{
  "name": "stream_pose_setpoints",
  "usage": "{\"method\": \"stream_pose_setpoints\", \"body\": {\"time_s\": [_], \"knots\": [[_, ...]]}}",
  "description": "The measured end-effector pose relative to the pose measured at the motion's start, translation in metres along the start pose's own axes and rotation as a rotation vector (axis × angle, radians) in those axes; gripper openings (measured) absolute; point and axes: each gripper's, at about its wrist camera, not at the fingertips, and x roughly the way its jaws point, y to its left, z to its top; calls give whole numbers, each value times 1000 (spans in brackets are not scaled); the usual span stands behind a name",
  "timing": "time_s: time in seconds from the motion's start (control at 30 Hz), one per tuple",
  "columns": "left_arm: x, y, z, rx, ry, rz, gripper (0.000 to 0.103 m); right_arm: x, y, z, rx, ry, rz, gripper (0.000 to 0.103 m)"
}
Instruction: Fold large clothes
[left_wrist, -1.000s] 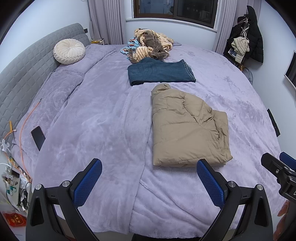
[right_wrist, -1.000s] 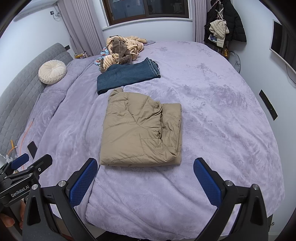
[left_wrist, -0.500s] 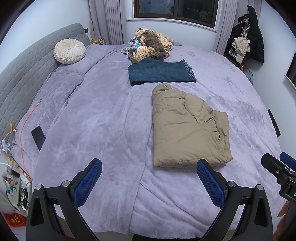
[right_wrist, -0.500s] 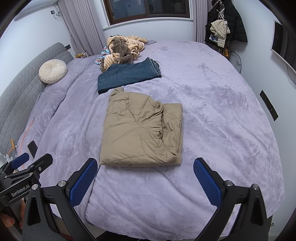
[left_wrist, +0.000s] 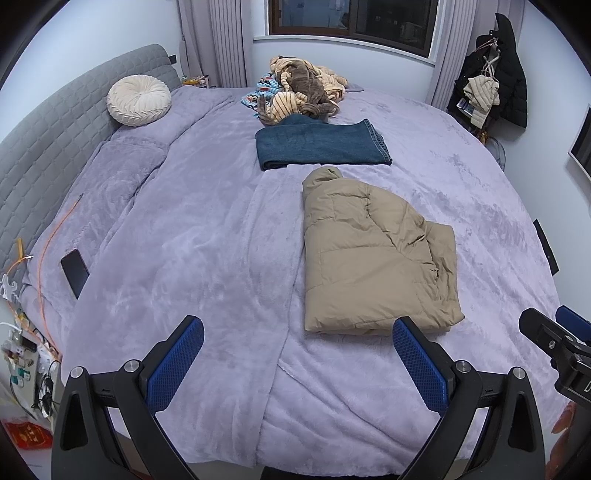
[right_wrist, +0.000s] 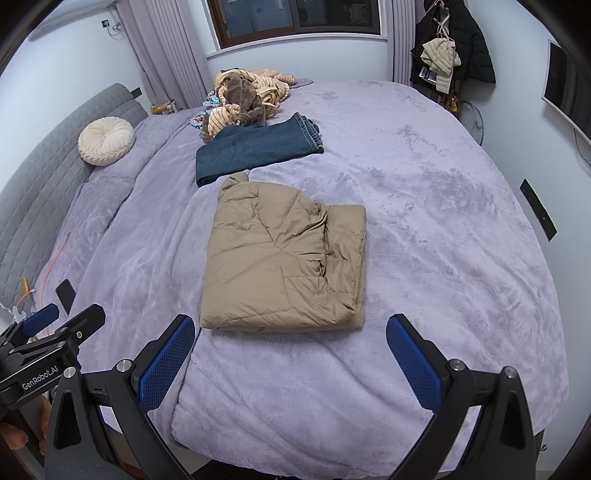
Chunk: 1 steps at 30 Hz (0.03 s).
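A tan puffer jacket (left_wrist: 373, 254) lies folded into a rectangle on the lilac bed (left_wrist: 184, 236); it also shows in the right wrist view (right_wrist: 284, 262). Folded dark blue jeans (left_wrist: 321, 146) lie just behind it, seen too in the right wrist view (right_wrist: 258, 149). My left gripper (left_wrist: 295, 365) is open and empty, hovering over the bed's near edge, left of the jacket. My right gripper (right_wrist: 290, 362) is open and empty, just in front of the jacket's near edge.
A heap of striped and brown clothes (left_wrist: 303, 88) lies at the far side. A round cream cushion (left_wrist: 138, 99) leans on the grey headboard. A black phone (left_wrist: 74, 271) and an orange cable lie at the bed's left edge. Coats (right_wrist: 450, 48) hang at the right wall.
Both views have crept very slightly; the grippers stay open and empty and the clothes have not moved.
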Motion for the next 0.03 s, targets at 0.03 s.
{"method": "stream_pose_setpoints", "body": {"time_s": [0.03], "knots": [[0, -1, 0, 0, 0, 2, 102, -1, 0, 0, 0, 0, 0, 103]]}}
